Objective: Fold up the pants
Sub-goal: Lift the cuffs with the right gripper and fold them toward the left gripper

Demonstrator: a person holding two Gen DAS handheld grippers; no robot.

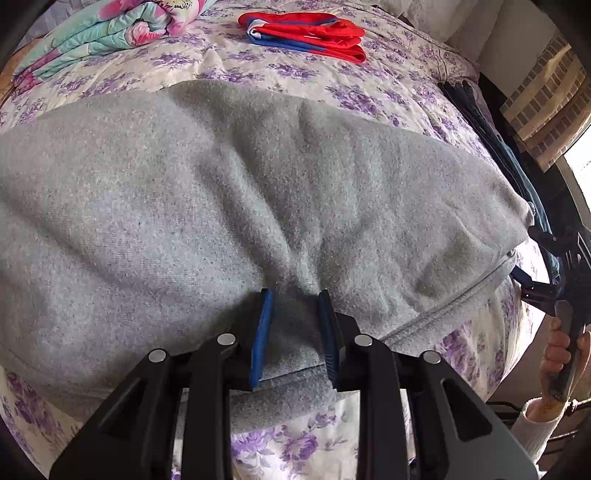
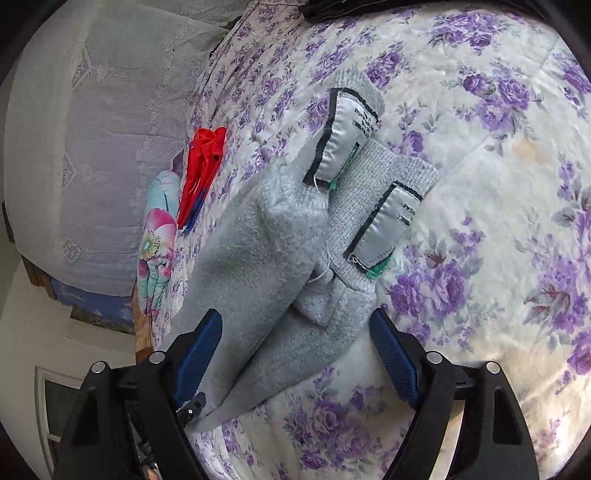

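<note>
Where grey pants [image 1: 221, 192] lie, a purple-flowered bedspread [image 2: 480, 184] covers the bed.

My view: a home bedroom, floral-quilted bed [image 1: 295, 77], folded duvet [image 1: 110, 26] at eleven o'clock, lace curtain [image 2: 92, 129].

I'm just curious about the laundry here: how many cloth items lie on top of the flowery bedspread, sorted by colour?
Grey: 1, the grey pants, inside out with pocket linings showing
Red and blue: 1, the folded red garment
Turquoise and pink floral: 1, the folded quilt
Dark blue: 1, the dark garment at the bed's edge
Total: 4
</note>
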